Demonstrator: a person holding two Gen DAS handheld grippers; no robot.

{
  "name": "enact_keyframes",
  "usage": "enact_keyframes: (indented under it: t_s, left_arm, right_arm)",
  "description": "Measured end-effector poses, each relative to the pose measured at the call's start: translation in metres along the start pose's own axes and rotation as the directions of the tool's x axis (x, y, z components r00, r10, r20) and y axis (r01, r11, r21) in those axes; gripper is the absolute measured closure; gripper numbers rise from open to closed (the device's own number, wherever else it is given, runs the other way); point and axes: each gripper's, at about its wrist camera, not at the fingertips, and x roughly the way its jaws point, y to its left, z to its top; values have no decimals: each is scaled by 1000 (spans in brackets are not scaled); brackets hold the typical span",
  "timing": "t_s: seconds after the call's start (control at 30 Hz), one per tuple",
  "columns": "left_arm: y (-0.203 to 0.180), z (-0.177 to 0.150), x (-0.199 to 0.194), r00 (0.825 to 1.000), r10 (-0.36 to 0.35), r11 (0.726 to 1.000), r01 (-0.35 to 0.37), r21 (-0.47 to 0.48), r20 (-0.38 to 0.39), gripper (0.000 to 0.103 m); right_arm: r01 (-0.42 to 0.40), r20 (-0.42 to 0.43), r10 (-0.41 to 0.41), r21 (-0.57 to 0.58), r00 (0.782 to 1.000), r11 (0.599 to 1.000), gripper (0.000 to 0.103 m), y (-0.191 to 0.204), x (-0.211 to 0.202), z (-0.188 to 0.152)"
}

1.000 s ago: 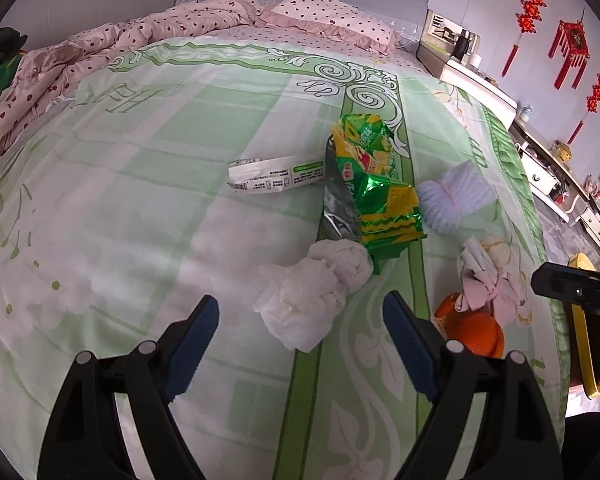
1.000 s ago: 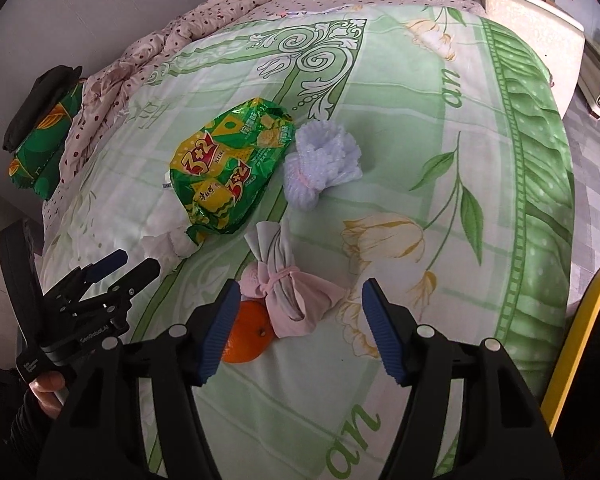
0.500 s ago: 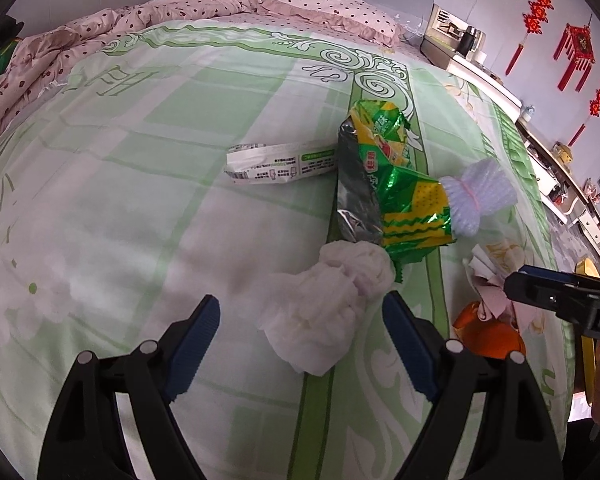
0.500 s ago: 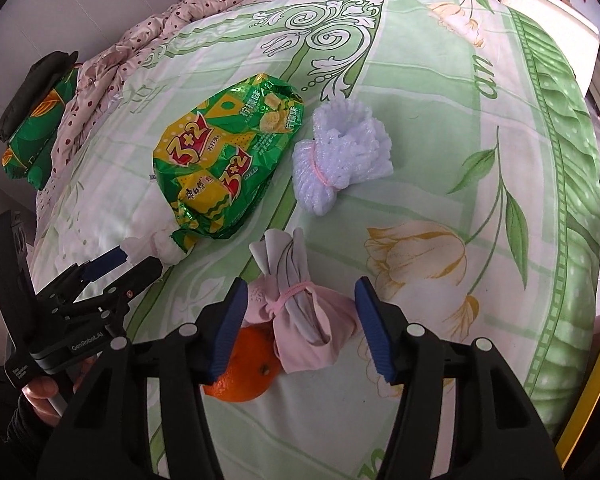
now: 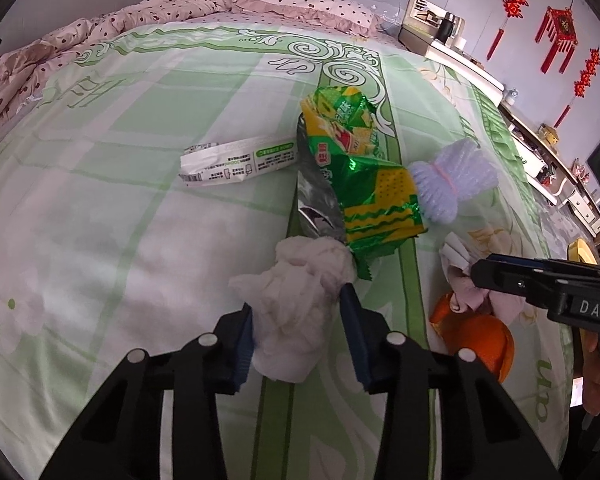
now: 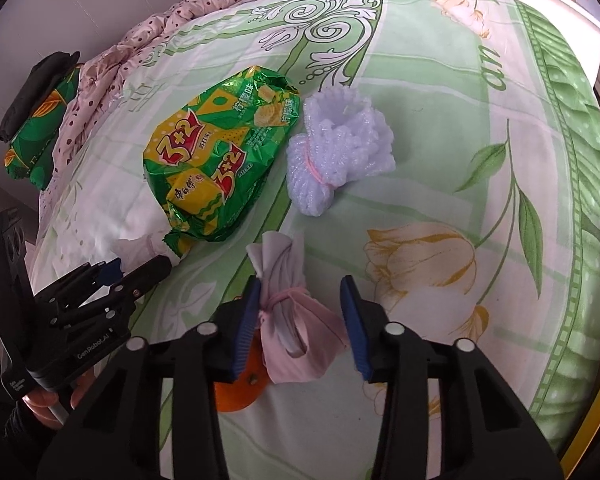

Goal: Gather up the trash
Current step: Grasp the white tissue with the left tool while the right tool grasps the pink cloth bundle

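Trash lies on a green and white bedspread (image 5: 100, 200). My left gripper (image 5: 300, 320) has closed in on a crumpled white tissue (image 5: 296, 300), both blue pads touching it. My right gripper (image 6: 300, 312) straddles a pink tied bundle (image 6: 292, 332), its left pad touching the knot, the right pad apart. An orange (image 6: 236, 396) lies under the bundle's left side. A green snack bag (image 6: 220, 160), a white foam net (image 6: 332, 160) and a white wrapper (image 5: 236, 160) lie further up the bed.
A pink dotted quilt (image 5: 80, 48) and pillow (image 5: 308, 4) lie at the bed's head. A bedside cabinet (image 5: 460, 56) stands at the right. A green cushion (image 6: 36, 120) sits beyond the left edge. A yellow rim (image 6: 592, 432) shows at the bed's right.
My left gripper moved forward and closed its wide-open jaws onto the tissue. My right gripper moved forward over the pink bundle and narrowed its jaws.
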Motion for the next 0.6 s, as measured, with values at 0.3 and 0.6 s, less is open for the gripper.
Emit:
enact_keyframes:
  t_s: [0.3,0.6]
  left_arm:
    - [-3,0,-6,1000,-4,1000,4,8,9,82]
    - [2,0,-31,999,10,1000,-10,2,39,84]
  right_arm:
    - [-6,16,6,-6,1000,1000,84,4,-9,-5]
    - [-2,62,0,26,998,1000,84,-2,-33,-8]
